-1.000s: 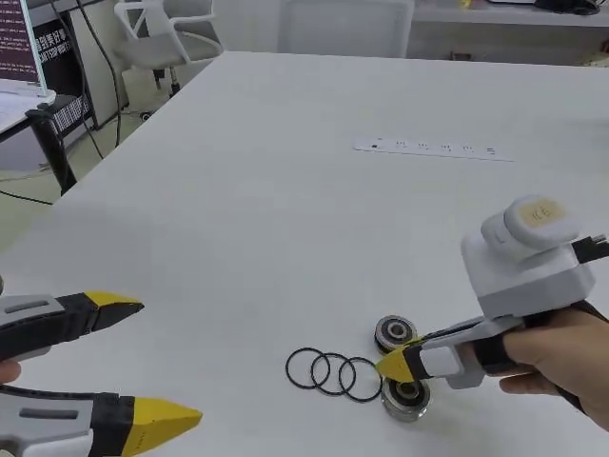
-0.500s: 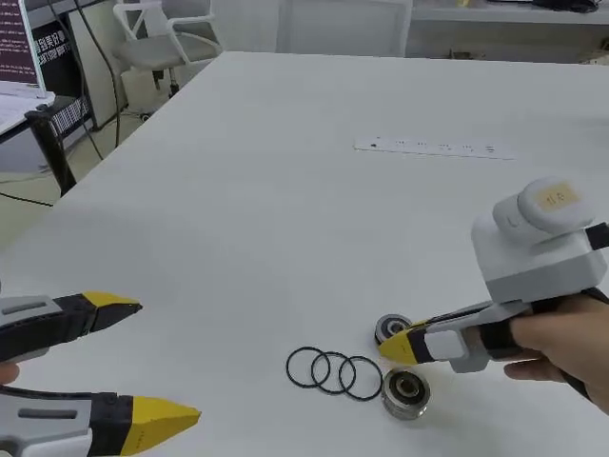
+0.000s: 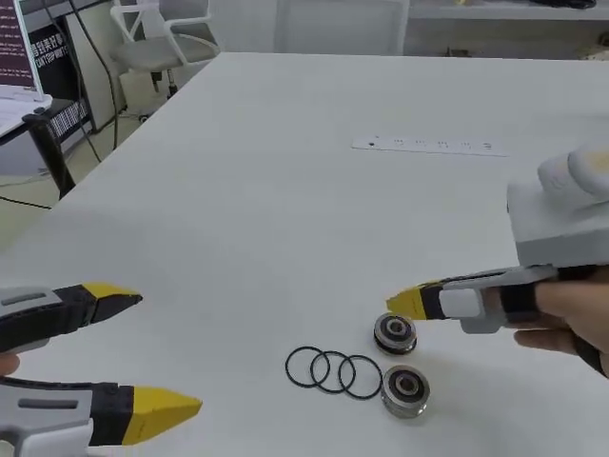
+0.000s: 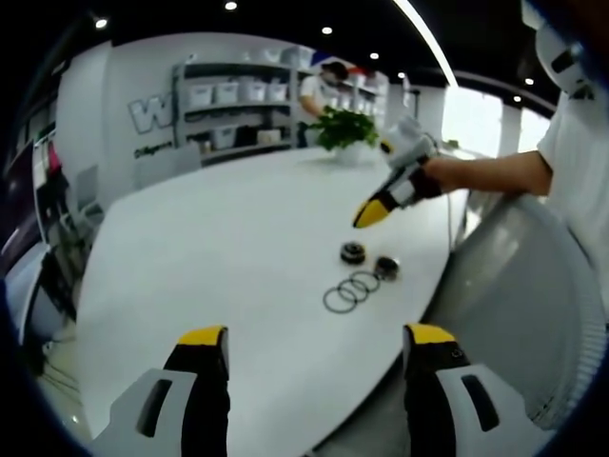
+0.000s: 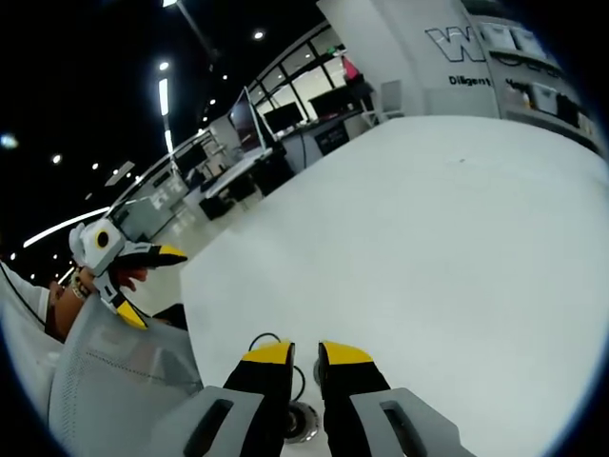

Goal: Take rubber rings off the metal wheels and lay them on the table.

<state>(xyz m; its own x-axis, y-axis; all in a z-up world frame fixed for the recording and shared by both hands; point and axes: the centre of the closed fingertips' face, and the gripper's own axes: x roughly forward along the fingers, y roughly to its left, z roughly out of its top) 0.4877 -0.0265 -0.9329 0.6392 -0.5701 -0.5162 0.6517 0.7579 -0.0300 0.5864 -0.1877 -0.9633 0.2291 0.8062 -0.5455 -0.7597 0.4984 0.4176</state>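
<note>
1. Hovering above the far metal wheel (image 3: 395, 333): right tool (image 3: 404, 303), jaws nearly together, empty. Left tool (image 3: 143, 354) jaws apart, well off to the side.
2. Three rubber rings (image 3: 333, 371) lie on the tabletop (image 3: 285, 190), touching the near wheel (image 3: 405, 390).
3. Risk: near-closed tips skid off the wheel rim and knock it rolling into the laid rings.

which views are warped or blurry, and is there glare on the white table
Head view: straight lines, soft even light, no glare on the white table; the right hand-held gripper looks slightly smeared. Left gripper view: fisheye bends the table edge, yet the three black rubber rings are sharp. Right gripper view: same warp, dark ceiling, tabletop nearly washed out.
</note>
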